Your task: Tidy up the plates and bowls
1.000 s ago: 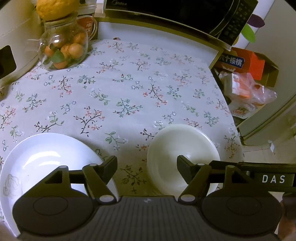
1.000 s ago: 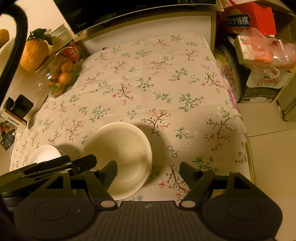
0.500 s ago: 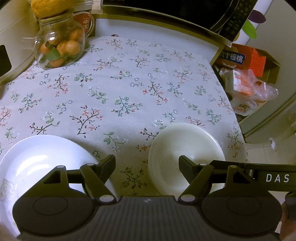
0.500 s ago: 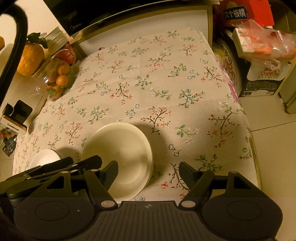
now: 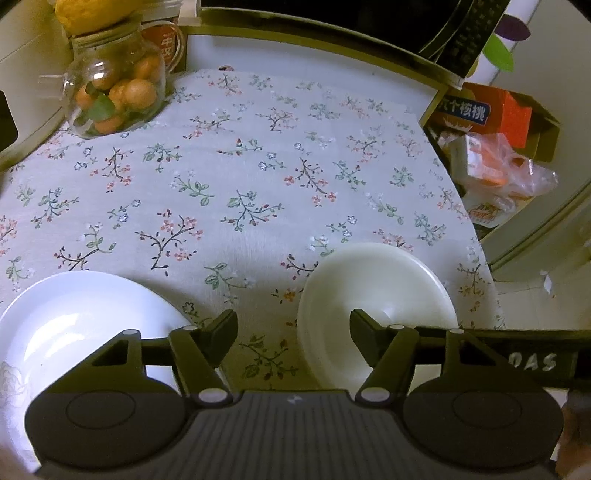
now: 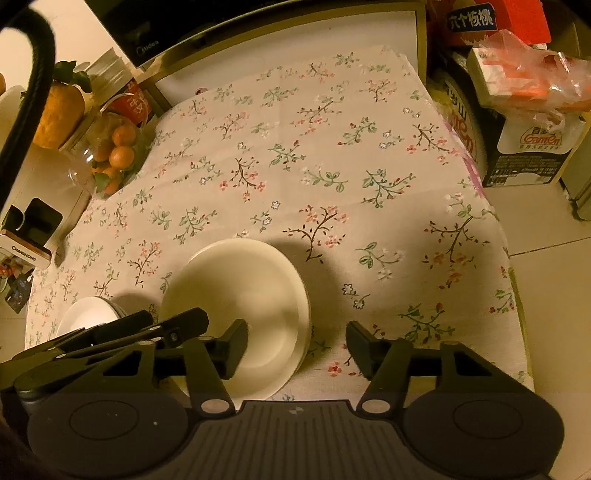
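Observation:
A cream bowl [image 5: 384,288] sits near the front right of the floral tablecloth; it also shows in the right wrist view [image 6: 243,288]. A white plate [image 5: 74,325] lies at the front left, seen small in the right wrist view [image 6: 86,314]. My left gripper [image 5: 293,336] is open and empty, hovering above the cloth between plate and bowl. My right gripper [image 6: 295,341] is open and empty above the bowl's right rim, its left finger over the bowl. The left gripper's fingers [image 6: 177,325] show at the right wrist view's left.
A glass jar of small oranges [image 5: 114,92] stands at the back left with a large citrus on top. A microwave [image 5: 332,14] sits behind the table. Boxes and bags [image 5: 491,147] crowd the floor to the right. The table's right edge [image 6: 513,280] drops to tiled floor.
Both grippers have drifted slightly back and upward; the table appears a bit farther away. Both stay open, and plate and bowl have not moved.

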Demonstrator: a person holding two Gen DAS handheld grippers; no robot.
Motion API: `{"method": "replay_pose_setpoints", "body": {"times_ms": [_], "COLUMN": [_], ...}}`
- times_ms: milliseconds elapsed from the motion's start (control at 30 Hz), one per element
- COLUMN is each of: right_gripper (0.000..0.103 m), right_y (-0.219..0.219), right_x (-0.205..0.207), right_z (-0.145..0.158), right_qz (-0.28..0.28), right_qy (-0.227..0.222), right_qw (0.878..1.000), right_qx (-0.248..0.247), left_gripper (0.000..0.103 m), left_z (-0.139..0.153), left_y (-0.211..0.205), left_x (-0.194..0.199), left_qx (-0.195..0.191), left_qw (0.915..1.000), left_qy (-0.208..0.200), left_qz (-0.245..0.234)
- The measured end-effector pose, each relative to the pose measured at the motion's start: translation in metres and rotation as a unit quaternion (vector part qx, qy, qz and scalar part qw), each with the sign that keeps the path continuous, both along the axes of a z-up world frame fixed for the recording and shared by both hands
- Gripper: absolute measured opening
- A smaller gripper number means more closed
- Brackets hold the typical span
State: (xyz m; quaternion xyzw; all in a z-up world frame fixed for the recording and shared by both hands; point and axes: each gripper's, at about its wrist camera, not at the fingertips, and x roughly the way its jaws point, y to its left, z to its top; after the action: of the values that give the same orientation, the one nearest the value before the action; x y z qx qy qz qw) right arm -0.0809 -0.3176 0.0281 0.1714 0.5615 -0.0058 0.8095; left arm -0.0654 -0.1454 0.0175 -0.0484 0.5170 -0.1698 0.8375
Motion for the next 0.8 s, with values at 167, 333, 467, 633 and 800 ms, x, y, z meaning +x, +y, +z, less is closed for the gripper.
{"method": "replay_pose_setpoints", "body": {"times_ms": [167,333,467,633,800], "right_gripper": [0.038,0.036,0.036,0.031,0.015], "right_y": [0.004,0.002,0.002,0.003,0.005], "right_x": [0.001,0.002,0.001,0.002,0.002], "right_z": [-0.006,-0.007,-0.007,-0.008,-0.013], "right_qz": [0.007,0.000,-0.001,-0.001,0.002], "right_qy": [0.010,0.011,0.012,0.014,0.021], "right_qw": [1.000,1.000,1.000,1.000,1.000], "right_qx": [-0.002,-0.005,-0.005,-0.005,-0.005], "left_gripper": [0.049,0.044,0.037,0.028,0.014], "left_z": [-0.001,0.002,0.000,-0.012,-0.017], "left_y": [-0.001,-0.002,-0.007,-0.012,-0.014], "left_x": [0.001,0.003,0.003,0.004,0.003], "left_qx": [-0.006,-0.015,-0.012,-0.008,0.001], "left_qw": [1.0000,0.9998,0.9995,0.9996,0.9995], "left_qy": [0.000,-0.015,-0.023,-0.004,0.000], "left_qz": [-0.001,-0.004,-0.017,-0.026,-0.031]}}
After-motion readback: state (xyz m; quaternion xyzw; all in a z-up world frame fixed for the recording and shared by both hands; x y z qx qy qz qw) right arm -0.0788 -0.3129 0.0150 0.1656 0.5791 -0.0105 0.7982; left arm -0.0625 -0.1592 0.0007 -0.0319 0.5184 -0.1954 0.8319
